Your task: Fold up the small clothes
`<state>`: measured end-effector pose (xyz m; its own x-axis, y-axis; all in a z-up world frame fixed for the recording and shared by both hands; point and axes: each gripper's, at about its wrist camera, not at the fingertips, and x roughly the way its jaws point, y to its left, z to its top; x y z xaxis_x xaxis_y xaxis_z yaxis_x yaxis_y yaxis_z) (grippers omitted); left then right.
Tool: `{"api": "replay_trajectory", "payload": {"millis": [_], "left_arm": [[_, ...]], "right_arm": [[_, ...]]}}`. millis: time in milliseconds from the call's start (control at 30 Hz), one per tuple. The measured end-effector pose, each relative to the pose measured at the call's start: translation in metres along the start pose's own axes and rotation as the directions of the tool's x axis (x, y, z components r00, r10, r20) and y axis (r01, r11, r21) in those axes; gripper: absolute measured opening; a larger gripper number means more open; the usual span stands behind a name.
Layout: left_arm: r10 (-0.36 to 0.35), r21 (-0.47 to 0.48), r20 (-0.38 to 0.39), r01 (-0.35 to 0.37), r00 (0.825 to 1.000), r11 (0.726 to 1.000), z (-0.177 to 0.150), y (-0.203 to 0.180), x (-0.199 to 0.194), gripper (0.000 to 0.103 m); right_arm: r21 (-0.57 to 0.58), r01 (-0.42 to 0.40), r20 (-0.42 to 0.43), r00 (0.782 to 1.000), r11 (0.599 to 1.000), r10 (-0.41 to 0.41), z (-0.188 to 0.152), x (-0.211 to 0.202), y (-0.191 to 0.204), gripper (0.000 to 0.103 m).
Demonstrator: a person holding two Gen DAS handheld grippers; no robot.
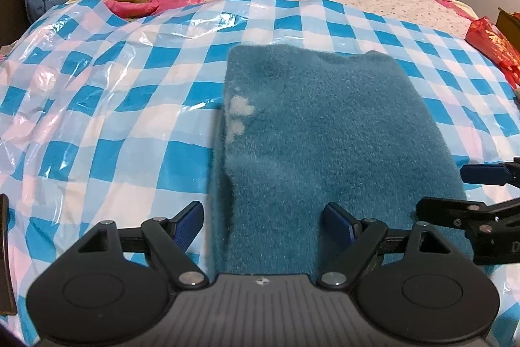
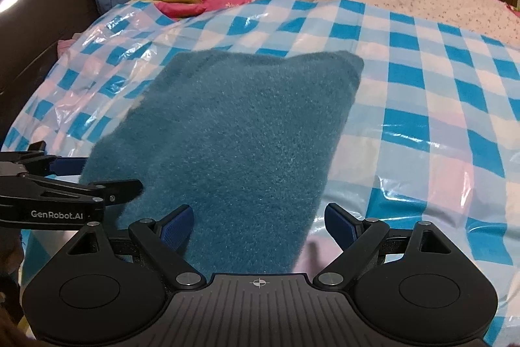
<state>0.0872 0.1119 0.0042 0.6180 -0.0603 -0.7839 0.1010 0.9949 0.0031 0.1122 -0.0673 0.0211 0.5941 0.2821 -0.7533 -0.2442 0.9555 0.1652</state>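
While the teal fleece garment [image 1: 325, 145] lies already folded into a narrow strip on the checkered plastic sheet [image 1: 130, 86] over the bed, both grippers — left gripper [image 1: 263, 217] & right gripper [image 2: 258, 217] — hover at its near end, fingers spread, holding nothing; prob. one more fold left.

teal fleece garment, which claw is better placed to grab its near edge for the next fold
Left, likely: the left claw straddles the teal fleece garment at its long left edge, while the right claw sits half off its right edge.
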Motion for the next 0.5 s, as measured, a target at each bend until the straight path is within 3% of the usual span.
{"api": "replay_trajectory", "payload": {"millis": [233,500], "left_arm": [[-0.003,0.007,0.004,0.003,1.000,1.000,-0.010,0.000,-0.007,0.091],[0.014,-0.031,-0.013,-0.015,1.000,0.999,-0.013,0.003,0.002,0.096]], "right_arm": [[-0.054,0.015,0.013,1.000,0.998,-0.014,-0.011,-0.010,0.007,0.089],[-0.035,0.029,-0.010,1.000,0.999,-0.029,-0.012,0.000,0.005,0.089]]}}
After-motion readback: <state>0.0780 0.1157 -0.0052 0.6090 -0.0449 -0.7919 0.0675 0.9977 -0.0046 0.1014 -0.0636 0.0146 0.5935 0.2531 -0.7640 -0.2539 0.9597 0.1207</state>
